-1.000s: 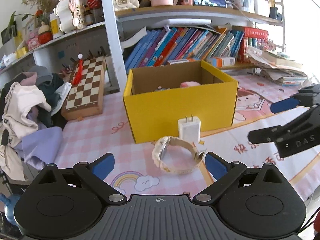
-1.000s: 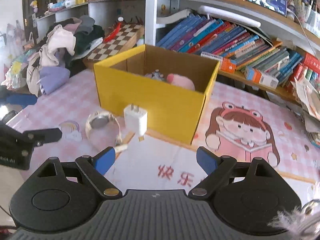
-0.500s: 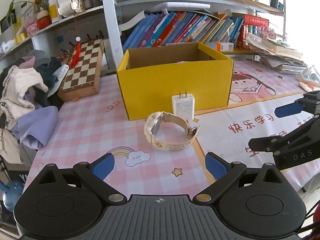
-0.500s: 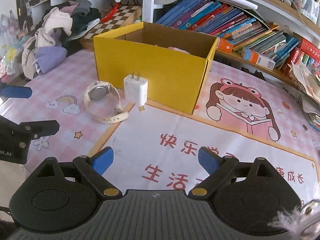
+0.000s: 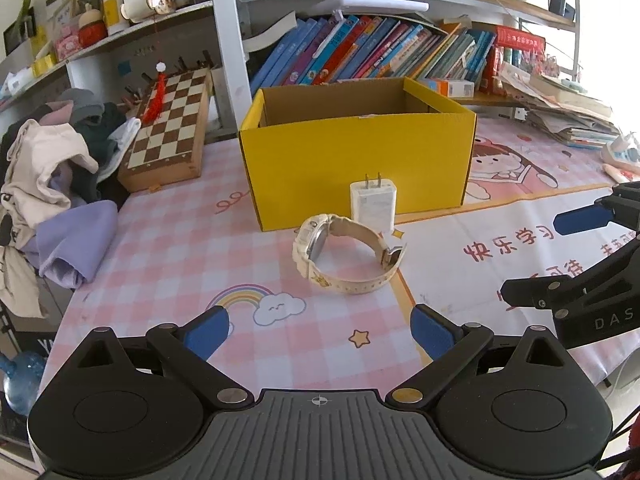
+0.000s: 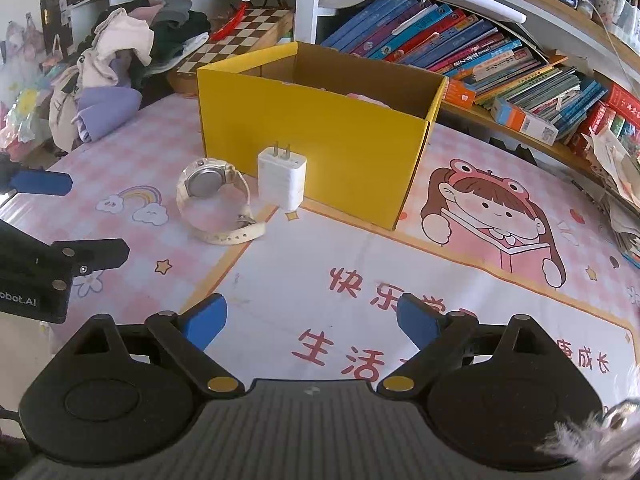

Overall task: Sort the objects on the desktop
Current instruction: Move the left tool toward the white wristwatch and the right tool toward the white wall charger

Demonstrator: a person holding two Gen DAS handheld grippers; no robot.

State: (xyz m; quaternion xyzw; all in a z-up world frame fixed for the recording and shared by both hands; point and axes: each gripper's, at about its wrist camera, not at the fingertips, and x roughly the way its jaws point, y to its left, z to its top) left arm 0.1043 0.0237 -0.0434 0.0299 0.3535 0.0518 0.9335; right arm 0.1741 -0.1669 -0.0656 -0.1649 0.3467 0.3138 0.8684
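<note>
A cream wristwatch (image 5: 347,256) lies on the pink checked mat in front of an open yellow cardboard box (image 5: 356,160). A white plug charger (image 5: 373,205) stands upright between watch and box. The same watch (image 6: 212,200), charger (image 6: 282,182) and box (image 6: 316,128) show in the right wrist view; something pink lies inside the box. My left gripper (image 5: 320,330) is open and empty, a short way back from the watch. My right gripper (image 6: 310,320) is open and empty over the white part of the mat, to the right of the watch.
A chessboard (image 5: 170,126) leans behind the box at left. A pile of clothes (image 5: 52,184) lies at the table's left edge. Books (image 5: 360,52) fill the shelf behind. Stacked papers (image 5: 568,116) lie at the right.
Both grippers have pulled back and away from the box. The watch, charger and box now look smaller and farther off. Nothing on the table has moved.
</note>
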